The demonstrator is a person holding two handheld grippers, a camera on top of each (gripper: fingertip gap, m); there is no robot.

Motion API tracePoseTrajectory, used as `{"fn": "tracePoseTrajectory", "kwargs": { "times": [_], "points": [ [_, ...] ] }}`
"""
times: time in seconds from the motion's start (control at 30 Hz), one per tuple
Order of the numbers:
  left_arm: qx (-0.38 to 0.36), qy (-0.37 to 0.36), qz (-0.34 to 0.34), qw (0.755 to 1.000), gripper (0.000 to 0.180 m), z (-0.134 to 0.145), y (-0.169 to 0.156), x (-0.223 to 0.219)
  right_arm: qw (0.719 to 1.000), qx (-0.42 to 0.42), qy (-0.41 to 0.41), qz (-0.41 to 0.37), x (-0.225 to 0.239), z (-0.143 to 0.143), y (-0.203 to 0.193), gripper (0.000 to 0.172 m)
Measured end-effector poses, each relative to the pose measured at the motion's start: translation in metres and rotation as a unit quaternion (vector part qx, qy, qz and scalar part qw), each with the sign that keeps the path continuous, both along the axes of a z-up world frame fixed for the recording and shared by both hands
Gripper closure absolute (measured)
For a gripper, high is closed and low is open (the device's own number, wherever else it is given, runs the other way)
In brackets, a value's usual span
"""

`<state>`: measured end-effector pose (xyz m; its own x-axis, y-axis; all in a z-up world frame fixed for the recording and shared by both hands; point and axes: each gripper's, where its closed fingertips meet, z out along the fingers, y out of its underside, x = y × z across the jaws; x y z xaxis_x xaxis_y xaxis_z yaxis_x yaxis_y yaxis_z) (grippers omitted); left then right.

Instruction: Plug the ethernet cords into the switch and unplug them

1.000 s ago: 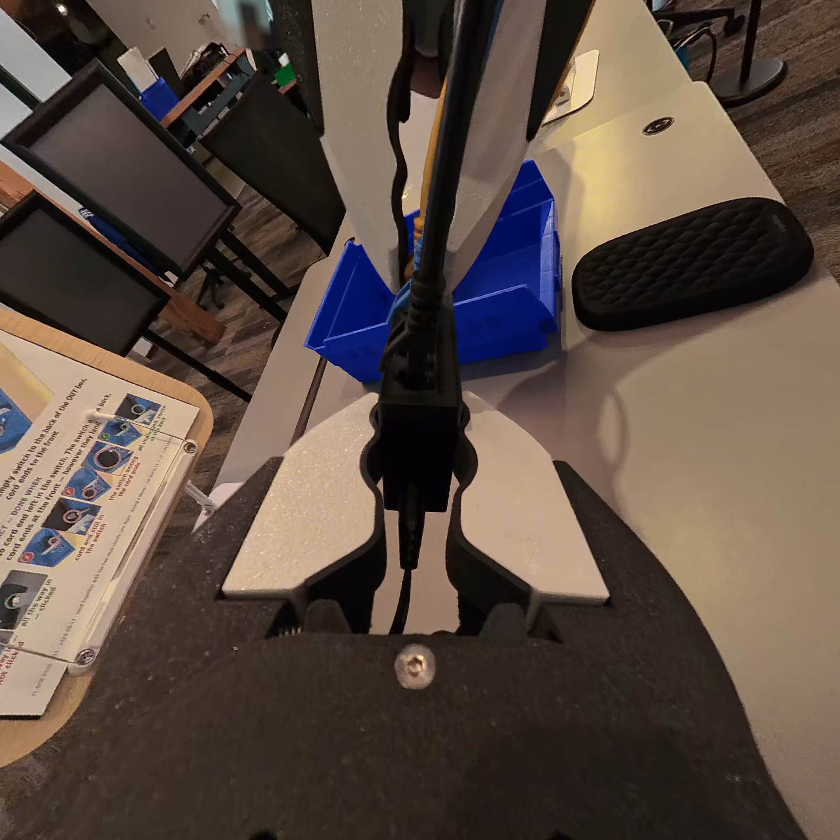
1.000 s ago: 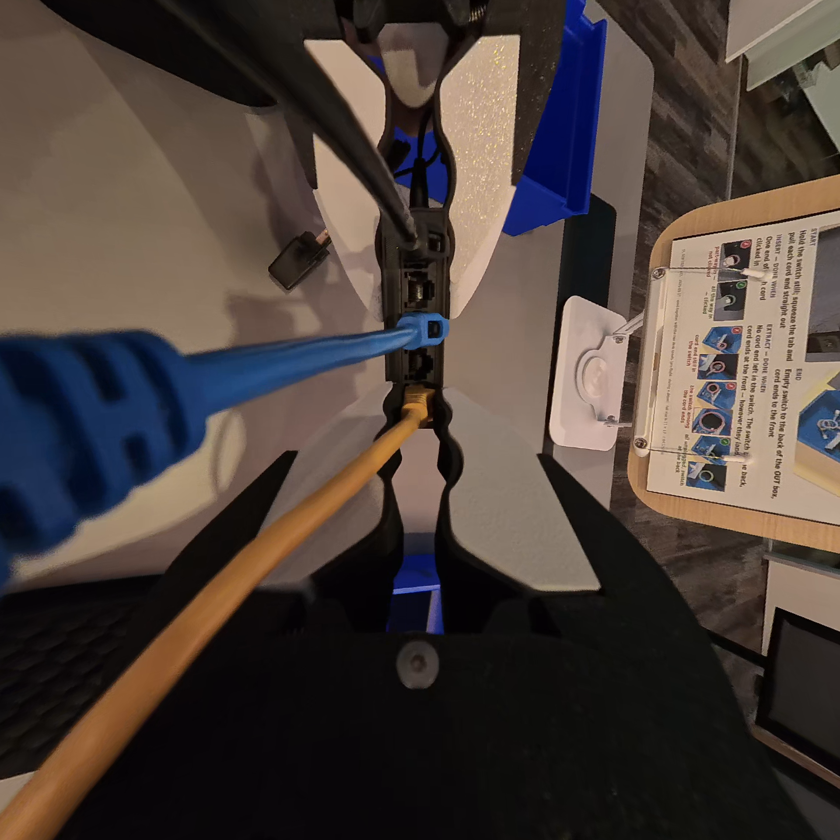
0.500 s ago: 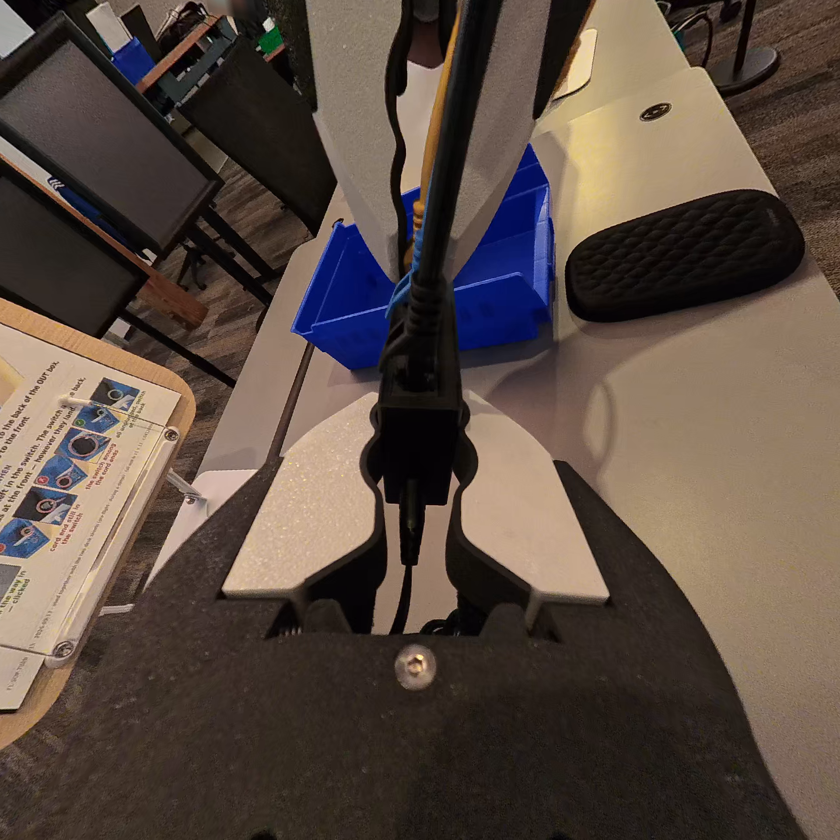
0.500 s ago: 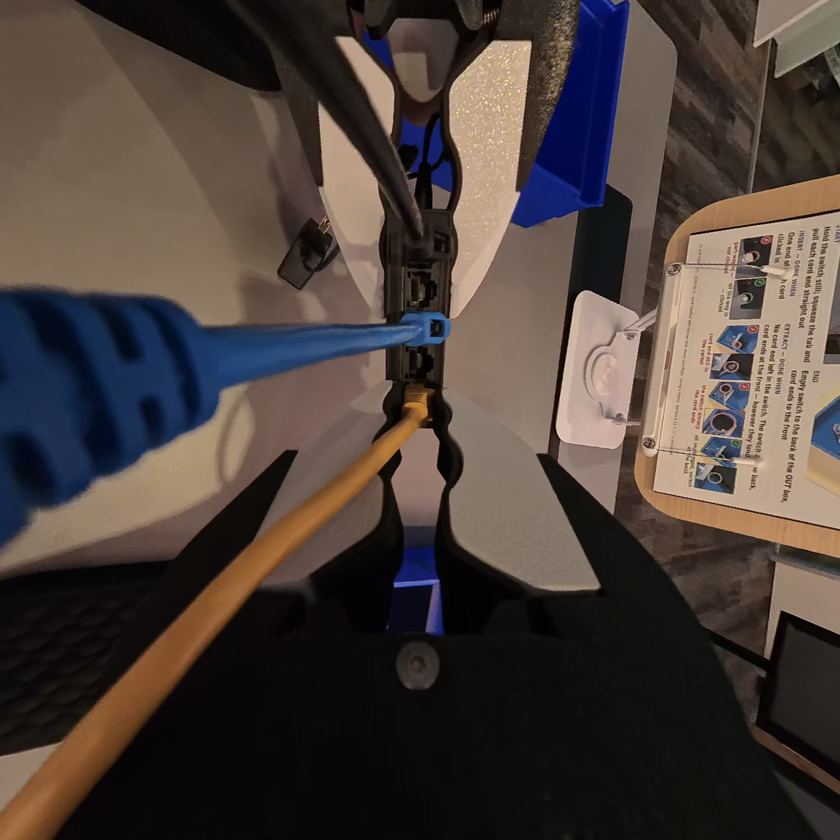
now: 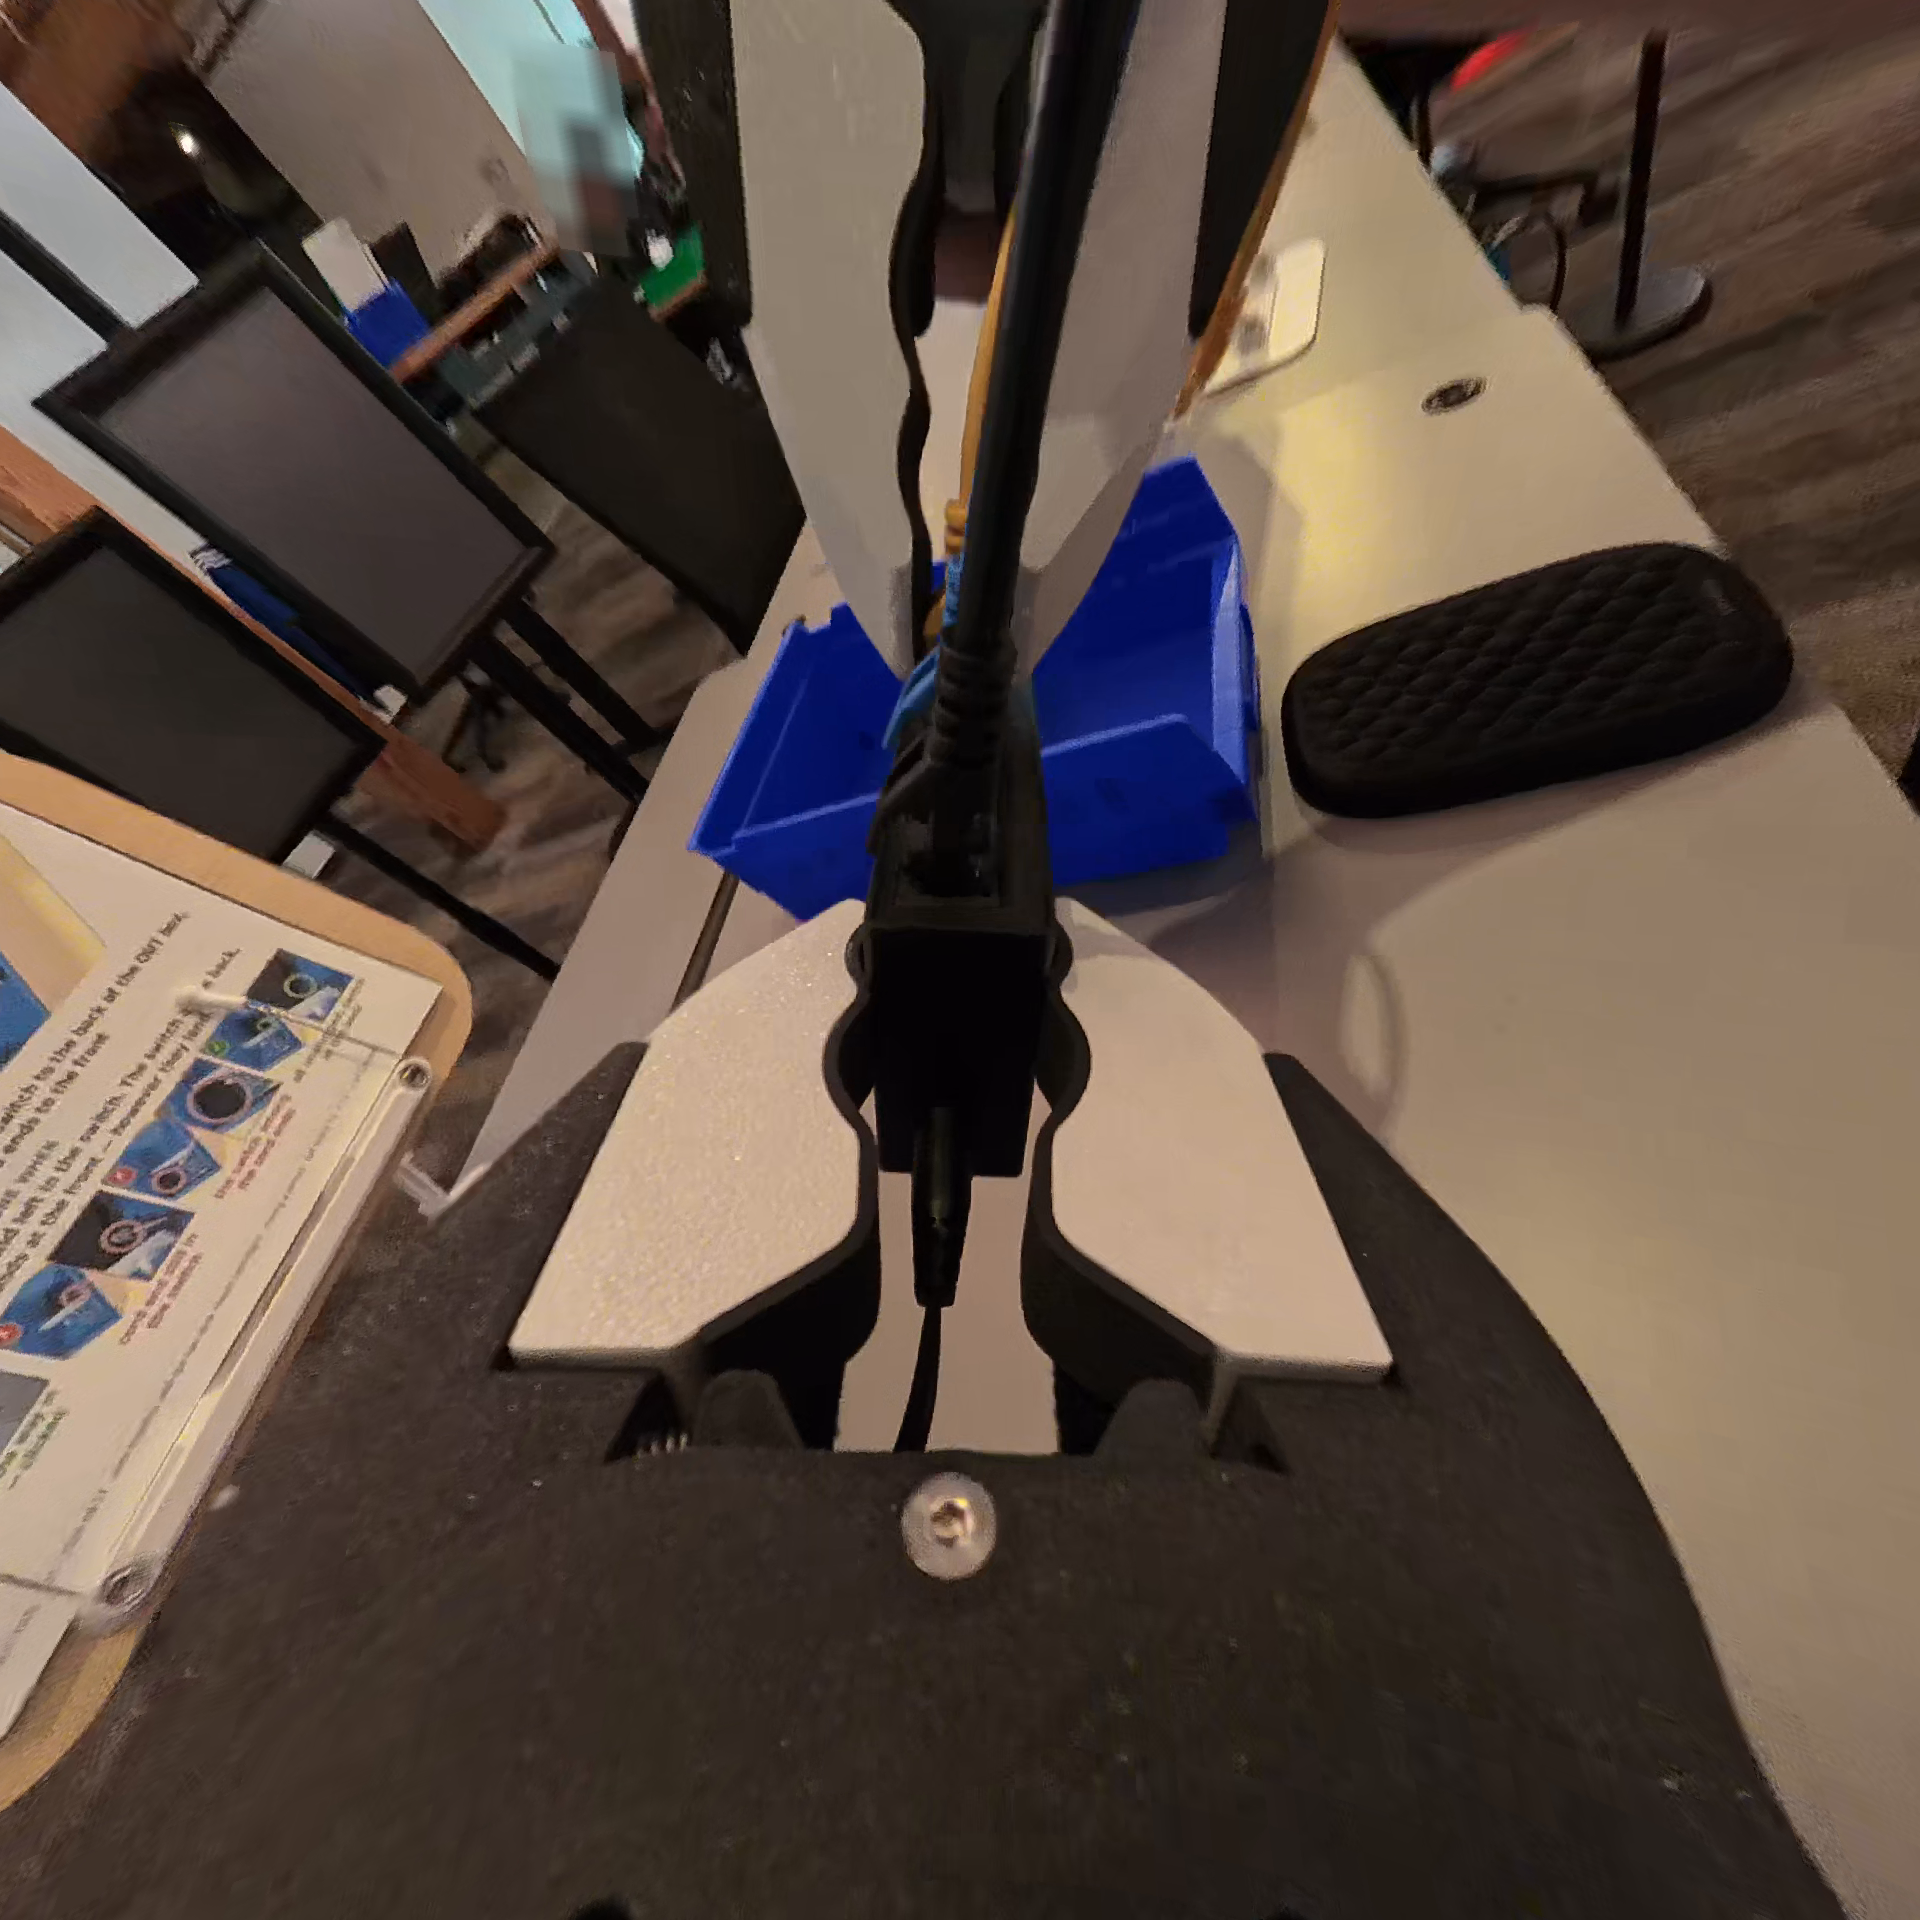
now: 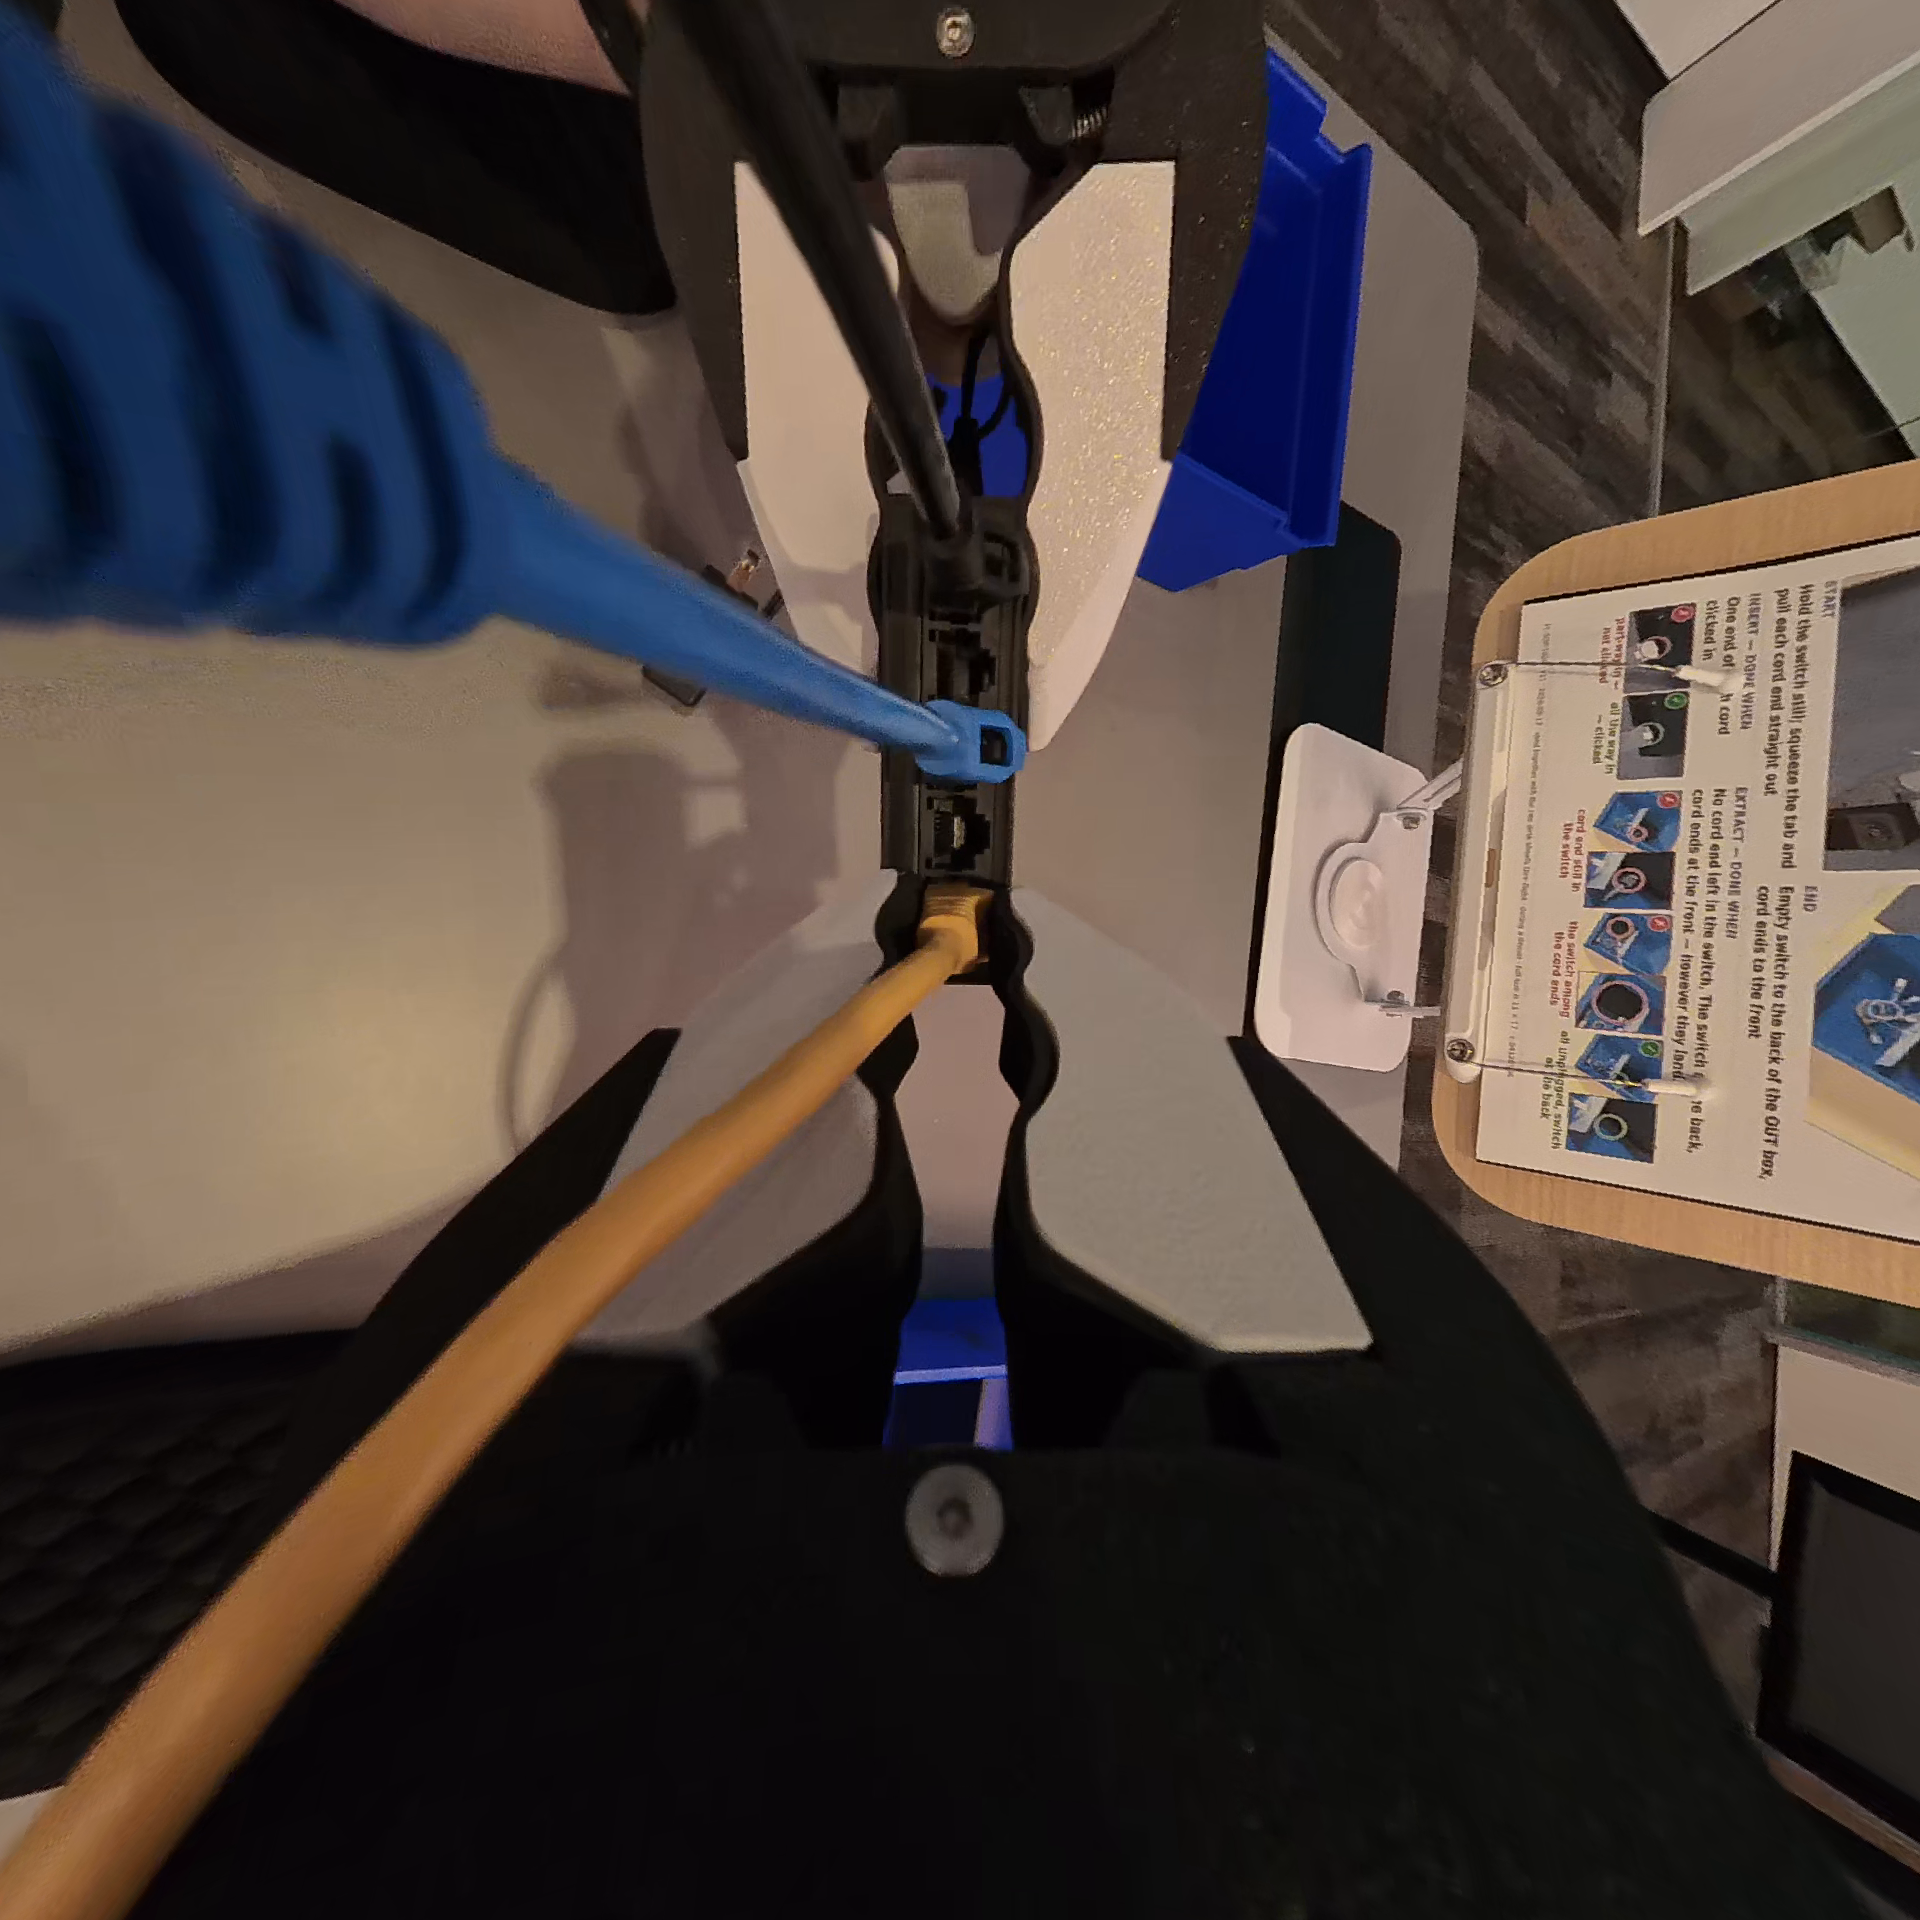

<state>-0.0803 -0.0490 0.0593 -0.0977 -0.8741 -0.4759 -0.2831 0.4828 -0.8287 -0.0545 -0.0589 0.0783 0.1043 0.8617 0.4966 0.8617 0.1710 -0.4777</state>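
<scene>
little has changed: the left gripper (image 5: 956, 935) still clamps the black switch (image 6: 951, 727), the right gripper (image 6: 951, 935) stays pinched on the yellow plug (image 6: 951, 920) at 6 o'clock; extraction is pending.

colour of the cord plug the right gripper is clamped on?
Yellow-orange plug, at the end port of the black switch. Clearest in the right wrist view.

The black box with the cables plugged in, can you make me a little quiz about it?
1. True or false: a blue cable is plugged into the black rectangular switch.
2. Which cable plug is the right gripper pinching? A black, B yellow, C blue.
3. Fill in: behind the switch, on the grey table, sits a ____ plastic bin.

Key: 1 true; 2 B; 3 blue.
</scene>
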Motion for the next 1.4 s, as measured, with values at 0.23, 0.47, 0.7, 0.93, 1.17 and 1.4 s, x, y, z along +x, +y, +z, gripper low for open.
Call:
{"fn": "tracePoseTrajectory", "kwargs": {
  "times": [0.23,0.47,0.7,0.93,1.17,1.4],
  "points": [
    [0.006,-0.045,-0.011,0.999,0.151,0.004,-0.004,0.006,1.0,-0.002,0.013,-0.002,0.003,-0.001,-0.002,0.16],
    [-0.015,-0.025,-0.028,0.999,0.152,-0.002,-0.007,0.005,1.0,-0.012,0.021,0.002,0.002,-0.009,-0.003,0.16],
    [-0.024,0.001,-0.012,1.0,0.152,-0.01,-0.005,0.008,1.0,-0.021,0.004,0.0,0.004,-0.007,-0.006,0.16],
    [-0.033,0.014,-0.009,0.999,0.152,-0.018,-0.002,0.01,0.999,-0.034,-0.002,-0.002,0.004,-0.004,-0.006,0.16],
    [-0.036,-0.034,-0.02,0.999,0.153,-0.009,-0.003,0.013,0.999,-0.036,-0.008,-0.006,0.005,0.0,-0.005,0.159],
    [-0.035,-0.115,-0.052,0.991,0.149,0.016,-0.015,0.008,0.998,-0.051,0.03,0.004,-0.002,0.006,-0.01,0.16]
  ]
}}
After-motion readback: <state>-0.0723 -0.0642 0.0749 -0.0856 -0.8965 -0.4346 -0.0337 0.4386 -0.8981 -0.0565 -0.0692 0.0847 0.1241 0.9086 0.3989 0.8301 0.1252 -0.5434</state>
